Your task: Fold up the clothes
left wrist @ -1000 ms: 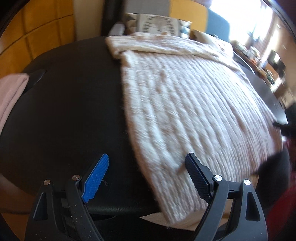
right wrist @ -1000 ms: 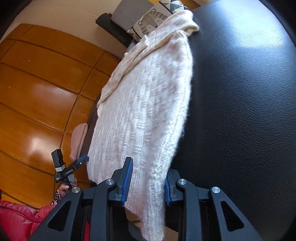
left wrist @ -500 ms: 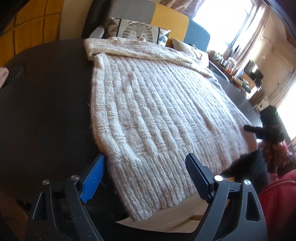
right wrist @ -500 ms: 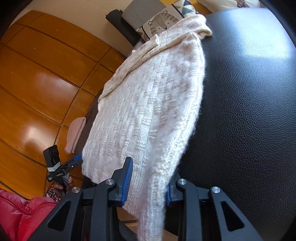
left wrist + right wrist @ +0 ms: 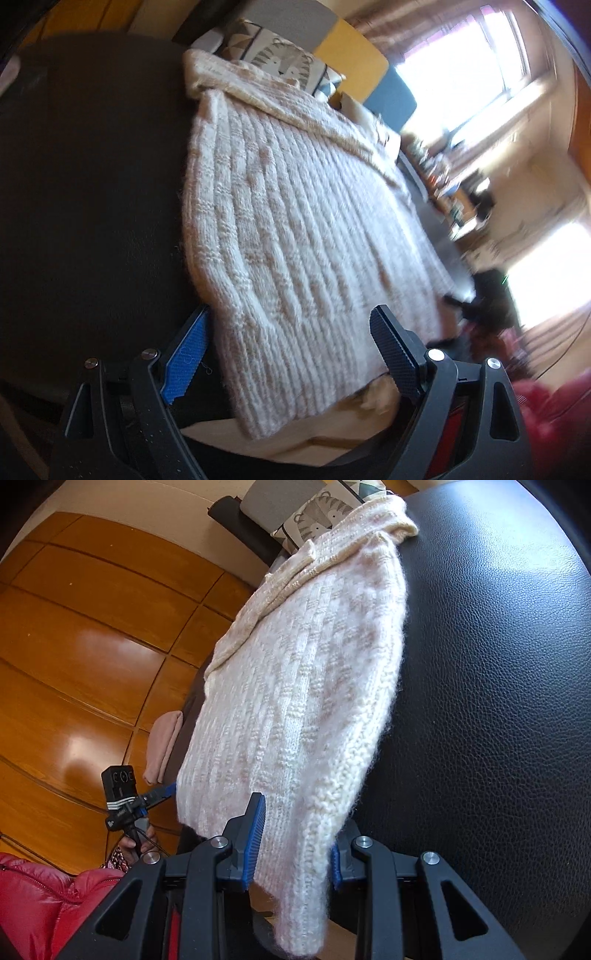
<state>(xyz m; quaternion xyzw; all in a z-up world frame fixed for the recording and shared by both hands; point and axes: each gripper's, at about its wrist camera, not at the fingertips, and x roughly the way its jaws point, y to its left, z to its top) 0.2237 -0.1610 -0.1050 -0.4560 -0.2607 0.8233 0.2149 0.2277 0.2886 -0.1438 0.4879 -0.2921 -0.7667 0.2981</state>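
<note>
Sweater (image 5: 295,229): cream chunky knit, spread flat on black table (image 5: 92,184), hem overhanging near edge. Soft, floppy, stretchy, likely fairly light. Right gripper (image 5: 293,843) clamped on hem corner. Left gripper (image 5: 291,354) jaws wide apart, straddling opposite hem corner, not gripping. Best hold: ribbed hem corners.

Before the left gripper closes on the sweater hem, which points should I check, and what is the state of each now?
1. Right gripper holds a sweater hem corner: ok, the knit is pinched between its pads.
2. Left gripper open wide enough: ok, jaws stand wide apart.
3. Hem lies between the left fingers: ok, the knit edge is between them, not pressed.
4. Sweater lies flat on the black table: ok, the body is spread; the top part is folded across.
5. Left grip will catch every layer at the hem: cannot tell, the underside is hidden.
6. Pink garment clear of the sweater: ok, it lies apart.
</note>
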